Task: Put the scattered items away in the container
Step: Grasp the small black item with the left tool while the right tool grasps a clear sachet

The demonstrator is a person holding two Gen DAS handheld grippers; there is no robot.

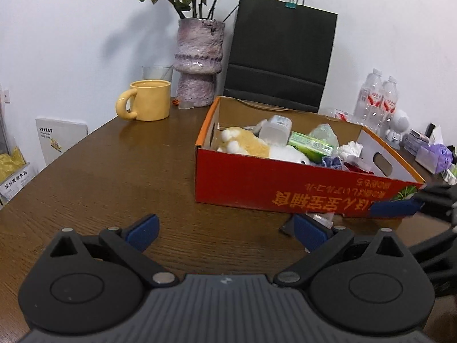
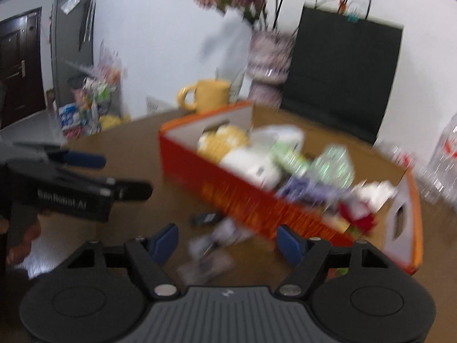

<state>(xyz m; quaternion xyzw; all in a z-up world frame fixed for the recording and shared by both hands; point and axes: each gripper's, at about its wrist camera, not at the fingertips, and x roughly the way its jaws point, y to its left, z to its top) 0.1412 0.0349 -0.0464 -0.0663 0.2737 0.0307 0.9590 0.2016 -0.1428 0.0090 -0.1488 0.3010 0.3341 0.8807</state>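
Red cardboard, printed in yellow: the box (image 1: 300,183) on the brown wooden table (image 1: 114,171), already loaded with a plush toy (image 1: 245,143), a white bottle (image 1: 275,130), a green packet (image 1: 311,143) and crumpled tissue (image 1: 351,150). Still outside, on the table against the box's near wall: a small crinkled clear wrapper (image 1: 321,217) beside a dark flat item (image 2: 204,217), both badly smeared in the right wrist view, so no long axis readable. Right gripper (image 2: 227,243) nearer by judgement, fingers spread wide and holding nothing, the leftovers directly ahead between the blue pads (image 2: 165,241). Left gripper (image 1: 225,233) likewise splayed and unloaded, facing bare tabletop, the wrapper off beside its right pad. Likely call: short forward reach with the right tool, then up over the wall.
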